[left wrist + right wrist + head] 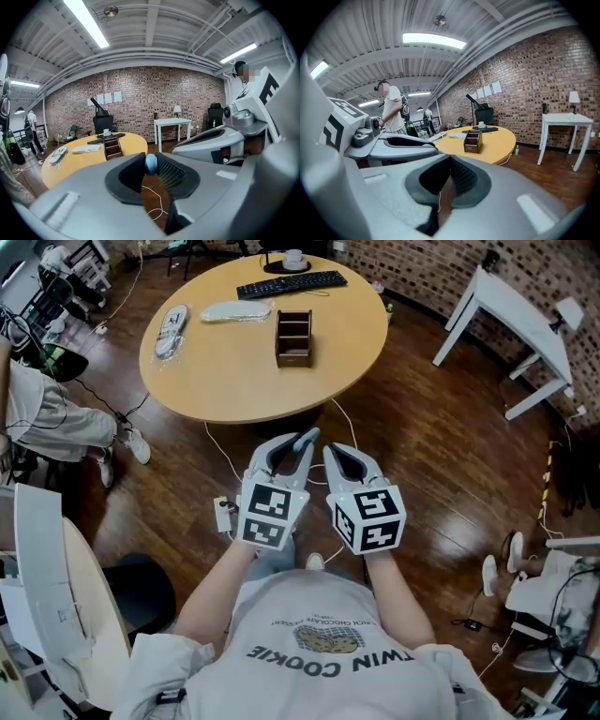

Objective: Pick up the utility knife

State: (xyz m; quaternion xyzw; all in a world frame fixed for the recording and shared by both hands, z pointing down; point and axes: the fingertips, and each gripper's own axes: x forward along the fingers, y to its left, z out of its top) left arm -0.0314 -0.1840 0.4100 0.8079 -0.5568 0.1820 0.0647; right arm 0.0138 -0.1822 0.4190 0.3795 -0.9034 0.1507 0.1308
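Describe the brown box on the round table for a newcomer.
Start at the round wooden table ahead of the person. Near its middle, nearer the person than the black keyboard, stands the brown organizer. It alone is an upright, compartmented box; neighbours lie flat.

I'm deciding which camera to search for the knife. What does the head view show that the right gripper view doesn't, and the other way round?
Head view only: the wearer's grey printed T-shirt and the right gripper's black-and-white marker cube. Right gripper view only: a long ceiling strip light, a round ceiling fixture, white paper sheets on the brick wall. Both: the round yellow wooden table, brown wooden organiser, black keyboard, left gripper. No utility knife is recognisable in either.
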